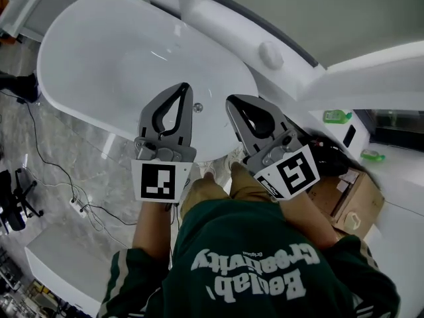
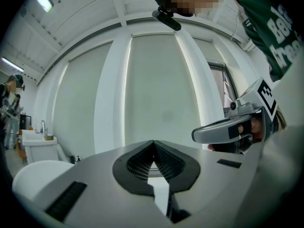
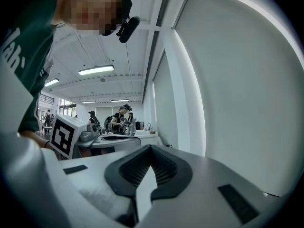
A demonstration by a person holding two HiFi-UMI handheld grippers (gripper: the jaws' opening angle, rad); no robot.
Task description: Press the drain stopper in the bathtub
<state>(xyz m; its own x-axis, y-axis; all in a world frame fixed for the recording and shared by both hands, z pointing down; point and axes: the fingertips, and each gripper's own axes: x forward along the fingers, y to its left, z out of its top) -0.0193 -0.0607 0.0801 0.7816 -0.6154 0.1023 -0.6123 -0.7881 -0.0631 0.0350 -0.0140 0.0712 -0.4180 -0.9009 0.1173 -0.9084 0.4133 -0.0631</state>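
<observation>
Two empty grippers, jaws closed, hang over the near end of the bathtub: left gripper, right gripper. Between their tips, the drain stopper sits on the tub floor.

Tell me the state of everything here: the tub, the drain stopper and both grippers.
bathtub: empty, no water seen.
drain stopper: no gripper on it; up or down, cannot tell.
left gripper: jaws shut, empty.
right gripper: jaws shut, empty.

White bathtub, green sweatshirt, marbled floor
</observation>
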